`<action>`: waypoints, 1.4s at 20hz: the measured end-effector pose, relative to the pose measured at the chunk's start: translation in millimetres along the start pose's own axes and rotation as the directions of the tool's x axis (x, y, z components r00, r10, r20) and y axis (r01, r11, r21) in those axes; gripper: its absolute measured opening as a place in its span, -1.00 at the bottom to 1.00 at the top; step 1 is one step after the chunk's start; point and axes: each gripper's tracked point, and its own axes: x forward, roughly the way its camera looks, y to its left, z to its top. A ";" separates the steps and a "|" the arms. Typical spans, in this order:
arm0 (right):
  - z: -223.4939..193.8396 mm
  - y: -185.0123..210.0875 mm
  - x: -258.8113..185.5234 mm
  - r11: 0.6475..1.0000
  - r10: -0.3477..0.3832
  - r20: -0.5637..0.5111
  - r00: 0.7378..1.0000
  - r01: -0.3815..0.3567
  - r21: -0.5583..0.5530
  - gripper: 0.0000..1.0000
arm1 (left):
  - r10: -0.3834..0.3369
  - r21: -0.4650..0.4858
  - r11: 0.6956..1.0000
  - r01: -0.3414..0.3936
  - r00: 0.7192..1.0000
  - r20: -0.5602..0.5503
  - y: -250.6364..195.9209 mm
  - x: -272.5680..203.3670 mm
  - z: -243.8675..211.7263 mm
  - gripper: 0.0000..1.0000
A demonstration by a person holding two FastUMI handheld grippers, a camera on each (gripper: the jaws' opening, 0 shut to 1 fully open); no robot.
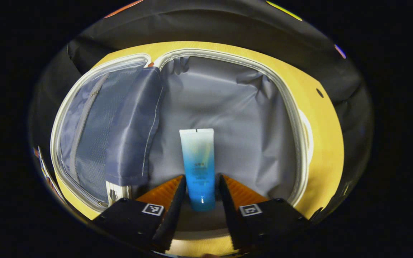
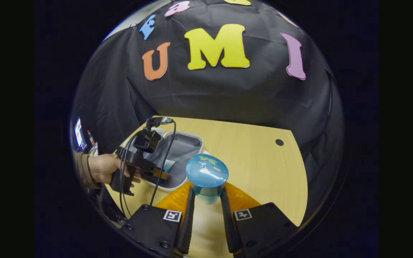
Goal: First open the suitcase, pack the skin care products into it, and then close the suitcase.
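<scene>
Tube (image 1: 199, 168) is being lowered into open suitcase (image 1: 299, 118) by left gripper (image 1: 201, 190), fingers flanking it, contact unclear; jar (image 2: 207, 175) is being clamped by right gripper (image 2: 206, 200) over desk (image 2: 264, 168), for packing.

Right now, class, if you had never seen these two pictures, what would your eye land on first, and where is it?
First, the blue-and-white tube between the left gripper's fingers, over the grey lining of the open suitcase. Next, the jar with a shiny blue lid clamped in the right gripper above the wooden table. Beyond it, a hand holds the left gripper at the suitcase.
</scene>
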 end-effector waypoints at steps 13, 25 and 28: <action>4.0 107.2 120.3 0.984 0.121 -0.176 0.977 -0.095 0.152 -0.27 | -0.006 0.141 0.983 -0.117 0.747 0.665 72.3 -212.9 72.5 0.89; -52.1 134.0 176.0 0.991 -0.014 -0.357 0.934 0.059 0.117 -0.27 | -0.069 0.141 0.985 -0.100 0.518 0.852 147.3 -305.5 100.2 0.89; -47.6 133.3 187.1 0.989 -0.027 -0.362 0.932 0.078 0.129 -0.31 | -0.063 0.121 0.990 -0.074 0.532 0.845 158.6 -300.2 101.3 0.89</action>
